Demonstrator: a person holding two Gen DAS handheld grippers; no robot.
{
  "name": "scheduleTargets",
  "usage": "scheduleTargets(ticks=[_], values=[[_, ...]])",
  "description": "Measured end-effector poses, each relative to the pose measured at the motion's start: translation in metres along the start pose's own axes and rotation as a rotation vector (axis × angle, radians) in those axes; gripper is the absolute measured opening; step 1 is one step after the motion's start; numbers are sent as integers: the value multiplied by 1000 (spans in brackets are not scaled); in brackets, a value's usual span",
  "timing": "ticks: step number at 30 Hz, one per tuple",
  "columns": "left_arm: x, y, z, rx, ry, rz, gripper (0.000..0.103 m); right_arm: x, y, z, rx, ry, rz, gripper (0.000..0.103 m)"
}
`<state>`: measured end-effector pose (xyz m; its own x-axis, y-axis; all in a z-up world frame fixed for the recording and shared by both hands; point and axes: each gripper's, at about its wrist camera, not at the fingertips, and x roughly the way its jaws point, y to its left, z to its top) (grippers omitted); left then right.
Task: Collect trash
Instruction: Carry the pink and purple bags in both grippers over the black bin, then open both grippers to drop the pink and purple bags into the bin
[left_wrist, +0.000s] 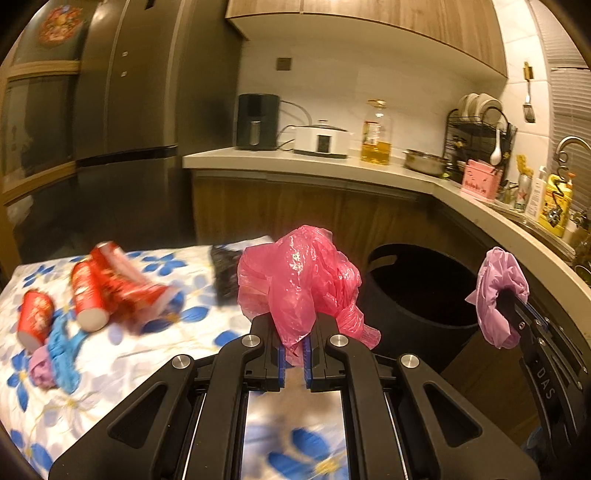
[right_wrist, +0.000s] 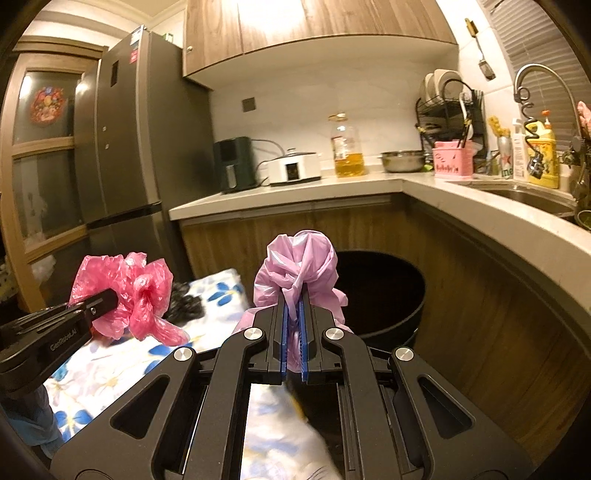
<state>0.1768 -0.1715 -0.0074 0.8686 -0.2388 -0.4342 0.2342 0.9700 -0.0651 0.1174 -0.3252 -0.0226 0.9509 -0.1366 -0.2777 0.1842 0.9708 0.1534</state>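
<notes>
Left tool (left_wrist: 294, 343) pinched a pink bag (left_wrist: 295, 273) above the floral surface (left_wrist: 122, 354); right tool (right_wrist: 294, 325) pinched a lilac bag (right_wrist: 297, 269) beside it. Behind them on the surface lay red cups (left_wrist: 110, 288), a blue wad (left_wrist: 64, 350) and, blurred, perhaps a black bag (left_wrist: 223, 273). Farther right stood a black bin (right_wrist: 391, 295).

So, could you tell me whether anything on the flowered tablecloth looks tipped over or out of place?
Yes: the red paper cups lie toppled on their sides on the tablecloth, beside crumpled blue and lilac scraps. A crumpled black bag sits further back.
</notes>
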Motion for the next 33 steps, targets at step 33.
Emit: scheduleTargets(ticks=[33], values=[[90,-99,45,63,-39,-263,13,77,-68,46,20,-12,-33,10]])
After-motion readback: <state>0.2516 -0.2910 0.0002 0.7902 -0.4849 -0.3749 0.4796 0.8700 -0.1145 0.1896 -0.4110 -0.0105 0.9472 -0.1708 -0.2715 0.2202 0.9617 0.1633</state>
